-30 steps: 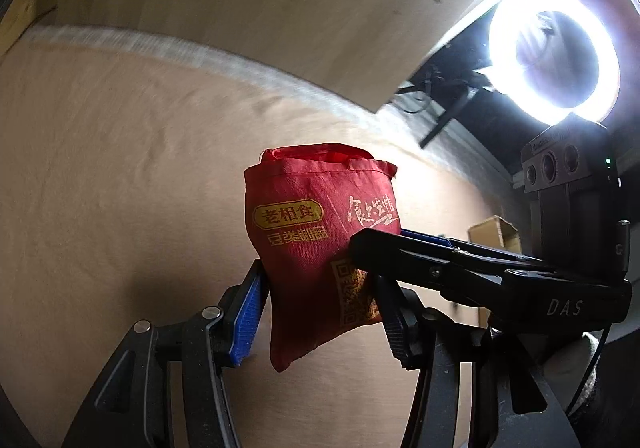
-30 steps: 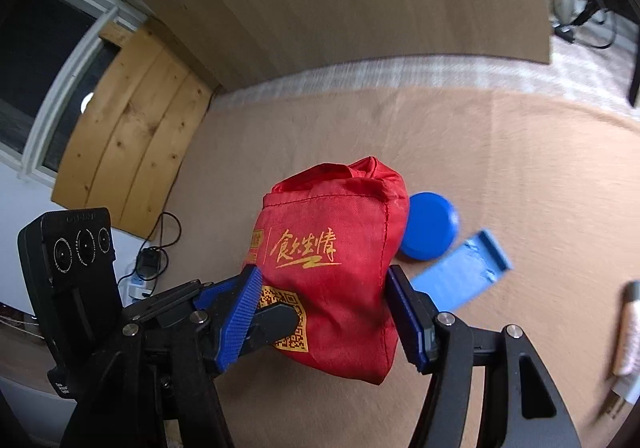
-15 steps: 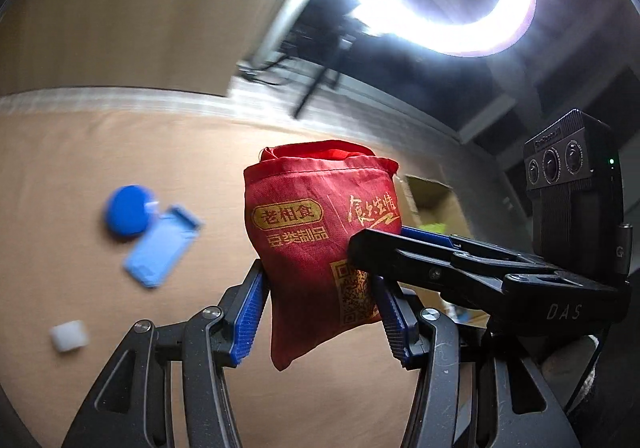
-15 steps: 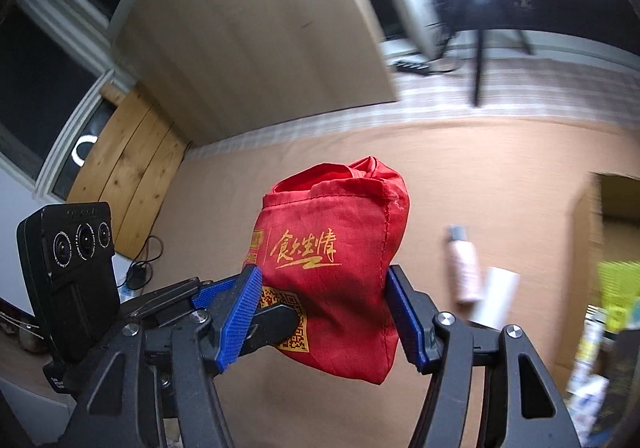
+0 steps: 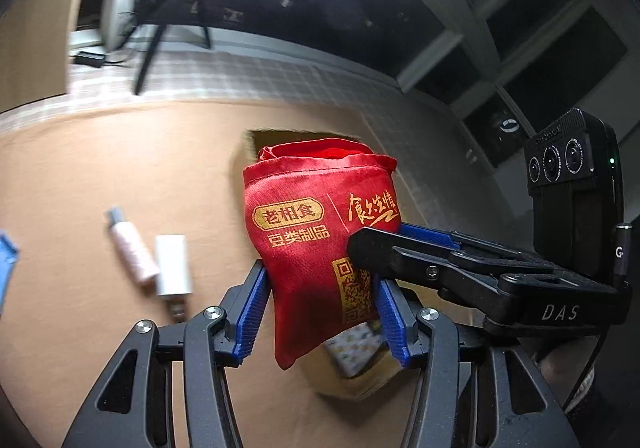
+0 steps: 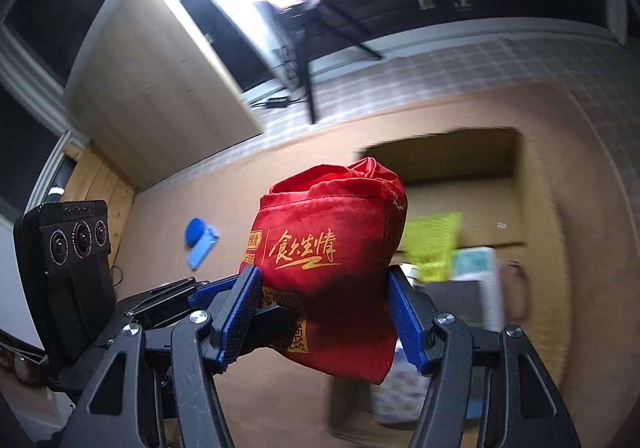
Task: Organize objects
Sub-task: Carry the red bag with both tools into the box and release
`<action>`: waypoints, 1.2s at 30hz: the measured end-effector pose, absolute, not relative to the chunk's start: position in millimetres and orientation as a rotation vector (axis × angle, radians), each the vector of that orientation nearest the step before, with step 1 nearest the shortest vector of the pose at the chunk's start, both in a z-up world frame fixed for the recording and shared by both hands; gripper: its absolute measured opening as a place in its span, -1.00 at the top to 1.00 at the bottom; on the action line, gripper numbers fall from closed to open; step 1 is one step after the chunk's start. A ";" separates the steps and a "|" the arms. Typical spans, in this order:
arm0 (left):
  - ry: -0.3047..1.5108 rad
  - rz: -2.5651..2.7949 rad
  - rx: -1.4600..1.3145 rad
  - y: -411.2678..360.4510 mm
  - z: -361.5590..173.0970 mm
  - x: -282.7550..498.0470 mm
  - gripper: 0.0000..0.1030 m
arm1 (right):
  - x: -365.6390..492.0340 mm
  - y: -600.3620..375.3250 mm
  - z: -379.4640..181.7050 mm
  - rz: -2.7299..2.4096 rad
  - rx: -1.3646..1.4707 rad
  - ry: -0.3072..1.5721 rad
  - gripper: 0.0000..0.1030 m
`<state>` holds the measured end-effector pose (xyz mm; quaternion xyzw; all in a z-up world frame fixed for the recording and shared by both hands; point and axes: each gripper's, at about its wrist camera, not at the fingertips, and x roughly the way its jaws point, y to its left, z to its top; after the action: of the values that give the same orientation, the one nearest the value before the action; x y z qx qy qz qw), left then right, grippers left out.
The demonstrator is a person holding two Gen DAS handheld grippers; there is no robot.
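Observation:
A red fabric pouch (image 5: 320,224) with gold lettering hangs in the air, clamped from two sides. My left gripper (image 5: 324,312) is shut on its lower part, blue pads pressing both flanks. My right gripper (image 6: 324,312) is shut on the same pouch (image 6: 332,248). In the left wrist view the right gripper's fingers (image 5: 384,248) come in from the right across the pouch's printed code. In the right wrist view the left gripper's fingers (image 6: 276,322) come in from the left. An open cardboard box (image 6: 460,175) lies just behind and below the pouch.
The box holds a yellow-green packet (image 6: 432,244), a white carton (image 6: 476,268) and a dark box (image 6: 452,300). On the tan cloth lie a pink bottle (image 5: 130,248), a white block (image 5: 172,264), a blue disc (image 6: 195,230) and a blue tray (image 6: 204,248). A ring light's tripod (image 6: 308,87) stands beyond.
Both grippers have swept sideways together with the pouch, rolling a little. The blue disc and tray slid away to the left, and the cardboard box has come in under the pouch. The grip is unchanged.

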<state>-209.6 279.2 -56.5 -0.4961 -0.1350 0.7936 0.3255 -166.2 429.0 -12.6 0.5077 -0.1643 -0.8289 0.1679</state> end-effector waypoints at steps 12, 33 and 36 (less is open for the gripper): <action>-0.247 2.001 -1.318 352.9 -66.8 -209.6 -0.07 | -153.5 500.1 -27.1 -2.430 1.482 -0.545 -0.16; -0.256 2.092 -1.330 285.2 -54.6 -186.0 -0.08 | -142.4 478.5 -16.3 -2.523 1.438 -0.465 -0.17; -0.281 2.126 -1.335 260.5 -54.4 -184.1 -0.08 | -142.9 463.9 -13.1 -2.520 1.417 -0.435 -0.18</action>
<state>-184.1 260.5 -54.4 -0.5038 -0.1060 0.8021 0.3027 -142.9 463.8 -13.1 0.4819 -0.1478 -0.8568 0.1089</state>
